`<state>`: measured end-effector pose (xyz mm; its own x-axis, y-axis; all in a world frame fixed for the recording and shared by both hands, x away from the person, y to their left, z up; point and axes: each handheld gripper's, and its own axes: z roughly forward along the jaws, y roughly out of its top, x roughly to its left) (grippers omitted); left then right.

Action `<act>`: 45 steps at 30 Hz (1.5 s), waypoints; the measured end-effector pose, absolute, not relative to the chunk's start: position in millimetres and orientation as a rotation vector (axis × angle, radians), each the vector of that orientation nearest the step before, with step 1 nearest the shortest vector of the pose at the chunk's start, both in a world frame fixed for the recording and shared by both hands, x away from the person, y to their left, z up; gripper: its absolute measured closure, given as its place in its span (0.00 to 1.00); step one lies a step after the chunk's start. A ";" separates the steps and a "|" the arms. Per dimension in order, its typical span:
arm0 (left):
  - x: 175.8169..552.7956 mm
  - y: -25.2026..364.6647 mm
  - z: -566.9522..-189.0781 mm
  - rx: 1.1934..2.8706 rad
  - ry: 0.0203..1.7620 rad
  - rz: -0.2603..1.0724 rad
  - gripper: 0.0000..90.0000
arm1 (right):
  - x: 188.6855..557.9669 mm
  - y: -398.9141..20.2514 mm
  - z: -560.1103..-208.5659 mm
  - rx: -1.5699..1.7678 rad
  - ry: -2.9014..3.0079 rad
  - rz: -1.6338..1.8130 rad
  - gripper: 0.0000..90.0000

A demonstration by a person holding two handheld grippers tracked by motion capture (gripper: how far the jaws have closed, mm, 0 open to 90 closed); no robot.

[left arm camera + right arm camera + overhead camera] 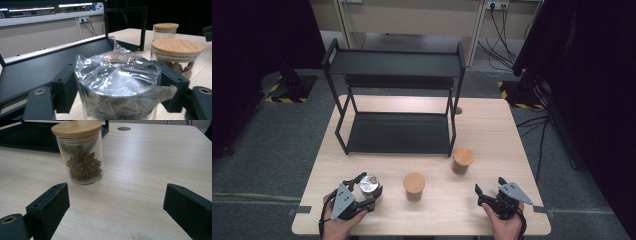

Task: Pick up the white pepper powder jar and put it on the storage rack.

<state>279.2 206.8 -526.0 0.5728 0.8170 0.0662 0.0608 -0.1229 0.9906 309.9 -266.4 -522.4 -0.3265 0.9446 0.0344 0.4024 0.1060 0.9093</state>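
Observation:
A jar covered with crinkled clear plastic film (pixel 368 181) stands near the table's front left. My left gripper (pixel 370 184) is shut on it, one black jaw pressed to each side. In the left gripper view the film-topped jar (pixel 117 75) sits close between the jaws. At the front right, my right gripper (pixel 490 185) rests open above bare wood with nothing in it. A glass jar with a wooden lid (pixel 462 161), star anise inside (pixel 81 157), stands ahead of the right gripper (pixel 117 192). A second wooden-lidded jar (pixel 414 186) stands mid-front, to the right of the held jar.
A black two-tier metal rack (pixel 397 132) stands at the back middle of the wooden table (pixel 492 125), both shelves bare; its lower shelf (pixel 37 67) lies just beyond the held jar. Cables and dark stands are on the floor at the right.

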 end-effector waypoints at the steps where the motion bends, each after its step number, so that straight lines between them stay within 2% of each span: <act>1: 278.9 206.5 -525.8 1.573 0.766 0.770 0.35 | 309.9 -266.4 -522.4 1.314 1.801 1.190 0.08; 11: 277.2 203.9 -521.2 1.528 0.780 0.766 0.38 | 309.9 -266.2 -522.4 1.313 1.804 1.190 0.08; 22: 284.8 203.0 -509.1 1.515 0.814 0.819 0.38 | 309.9 -266.8 -522.4 1.312 1.804 1.197 0.08; 45: 327.8 198.5 -478.0 1.458 0.869 0.932 0.38 | 309.8 -267.2 -522.4 1.312 1.806 1.203 0.08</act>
<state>327.8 198.5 -478.0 0.4120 0.9083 0.0725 0.0095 -0.0838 0.9964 309.8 -267.2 -522.4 -0.3341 0.9416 0.0416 0.4011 0.1021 0.9103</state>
